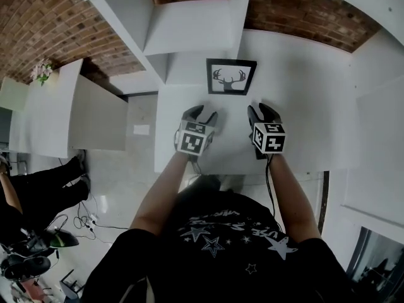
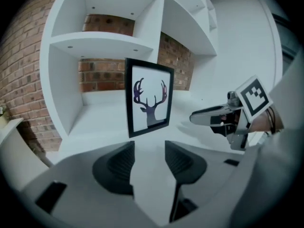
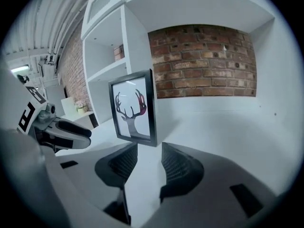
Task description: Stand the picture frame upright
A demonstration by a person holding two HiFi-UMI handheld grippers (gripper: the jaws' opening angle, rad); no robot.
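Note:
A black picture frame (image 1: pixel 231 76) with a deer-head print stands upright on the white table (image 1: pixel 303 106), close to the shelf unit. My left gripper (image 1: pixel 201 114) hovers a short way in front of it, slightly to the left, jaws open and empty. My right gripper (image 1: pixel 264 113) hovers in front and to the right, also open and empty. In the left gripper view the frame (image 2: pixel 148 99) stands beyond the open jaws of the left gripper (image 2: pixel 149 148), apart from them, with the right gripper (image 2: pixel 213 118) at the side. The right gripper view shows the frame (image 3: pixel 133 109) just past the right gripper (image 3: pixel 149 148).
A white shelf unit (image 1: pixel 189 30) rises behind the frame against a brick wall (image 1: pixel 297 17). A white cabinet (image 1: pixel 95 115) stands left of the table, with flowers (image 1: pixel 43 70) on a counter. Someone in black (image 1: pixel 38 194) sits at the far left.

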